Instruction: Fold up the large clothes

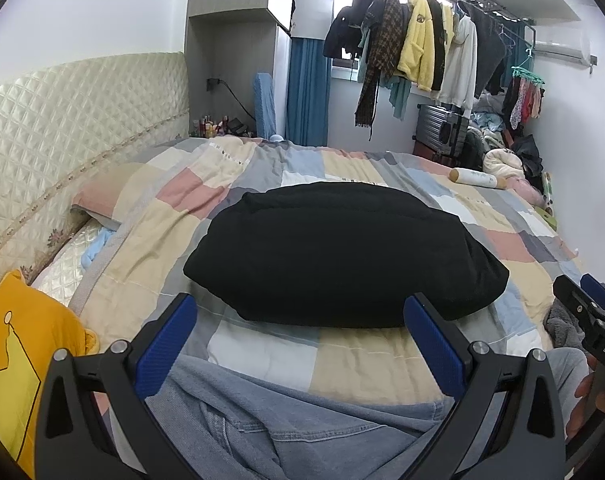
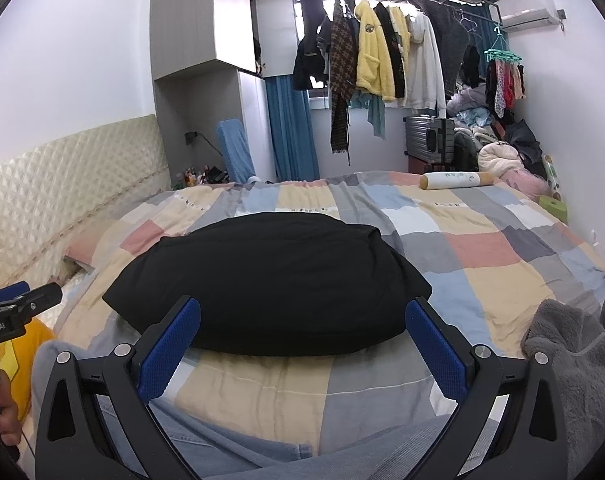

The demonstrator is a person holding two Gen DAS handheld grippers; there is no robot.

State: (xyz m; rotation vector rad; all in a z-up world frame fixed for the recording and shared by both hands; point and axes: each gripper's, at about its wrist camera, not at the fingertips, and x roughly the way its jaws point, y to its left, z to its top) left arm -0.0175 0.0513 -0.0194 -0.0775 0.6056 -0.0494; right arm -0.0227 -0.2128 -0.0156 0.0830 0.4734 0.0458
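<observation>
Both sets of fingers stand wide apart and hold nothing: the left gripper (image 1: 300,334) and the right gripper (image 2: 302,336) each hang above the near edge of the bed (image 2: 482,248), over the person's jeans (image 1: 286,420), with blue pads (image 1: 164,350) bare. Just ahead of both, framed between the fingertips, a black garment (image 1: 342,252) lies on the patchwork quilt as a thick, rounded, squared-off bundle, so that piece looks folded and released. Outside the right fingers, a rumpled grey fleece garment (image 2: 574,360) lies at the bed's edge; outside the left ones, a yellow garment (image 1: 18,360). The step in hand seems to be the pause between items; next probably comes reaching for an unfolded piece and spreading it flat.
</observation>
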